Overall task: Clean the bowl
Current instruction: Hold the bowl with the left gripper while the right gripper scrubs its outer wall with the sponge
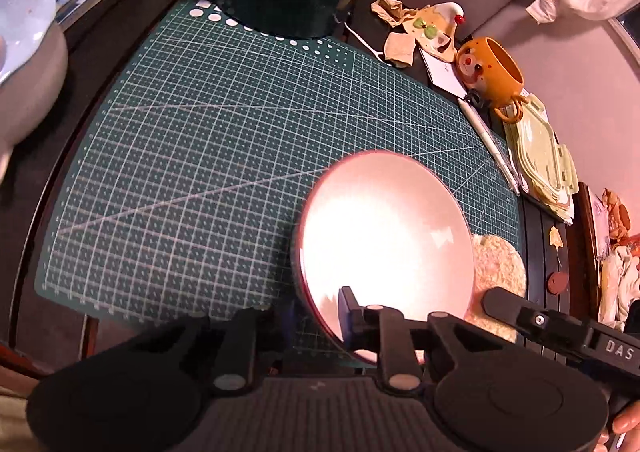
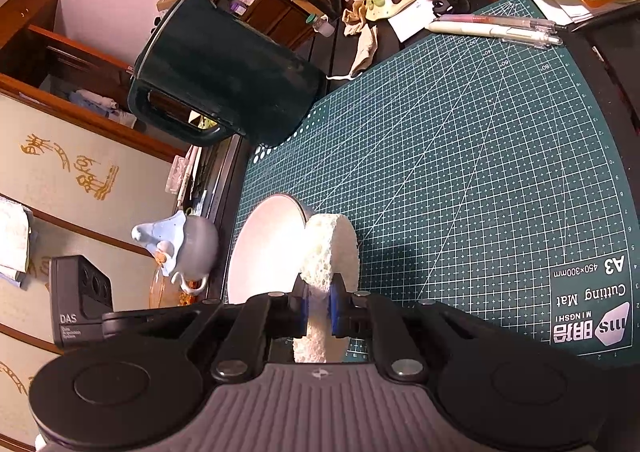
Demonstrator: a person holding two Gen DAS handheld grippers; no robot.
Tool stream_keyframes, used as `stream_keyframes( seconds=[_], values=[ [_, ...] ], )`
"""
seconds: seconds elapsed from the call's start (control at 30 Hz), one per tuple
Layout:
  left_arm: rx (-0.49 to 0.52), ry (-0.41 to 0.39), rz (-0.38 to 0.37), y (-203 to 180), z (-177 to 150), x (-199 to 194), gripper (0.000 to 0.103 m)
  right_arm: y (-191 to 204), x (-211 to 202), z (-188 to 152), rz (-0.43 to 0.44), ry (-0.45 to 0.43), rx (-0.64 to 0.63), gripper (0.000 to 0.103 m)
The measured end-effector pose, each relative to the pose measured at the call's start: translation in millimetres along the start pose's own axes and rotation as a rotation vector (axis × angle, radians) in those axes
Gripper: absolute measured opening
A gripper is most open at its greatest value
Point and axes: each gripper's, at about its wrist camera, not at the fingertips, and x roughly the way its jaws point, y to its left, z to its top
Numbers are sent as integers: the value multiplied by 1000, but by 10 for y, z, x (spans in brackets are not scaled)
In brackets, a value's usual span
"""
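In the left wrist view, the bowl (image 1: 384,236) is seen lower right of centre, tilted on edge over the green mat (image 1: 224,155): pale pink, glossy, glare-washed, with a dark red rim clamped in the left gripper (image 1: 320,322) jaws. At its right, the sponge (image 2: 330,252) is pinched between the right gripper (image 2: 320,308) jaws, pressed against the bowl.

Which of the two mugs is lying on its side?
The orange mug with the painted face, beside the pens: tipped over, mouth facing sideways. The grey mug with the pale blue lid, off the cutting mat, stands upright.
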Motion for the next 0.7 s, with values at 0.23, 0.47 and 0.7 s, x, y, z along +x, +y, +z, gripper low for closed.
stream_keyframes(
  seconds=[0.23,0.47,0.7],
  values=[
    [53,-49,41,14,177,-1,8,114,-36,31,12,-17,-42,9],
    [80,-51,55,-18,171,-14,9,138,-73,93,10,-49,-38,9],
    [88,-57,57,-31,143,-3,10,-87,95,84,75,-6,86,10]
  ],
)
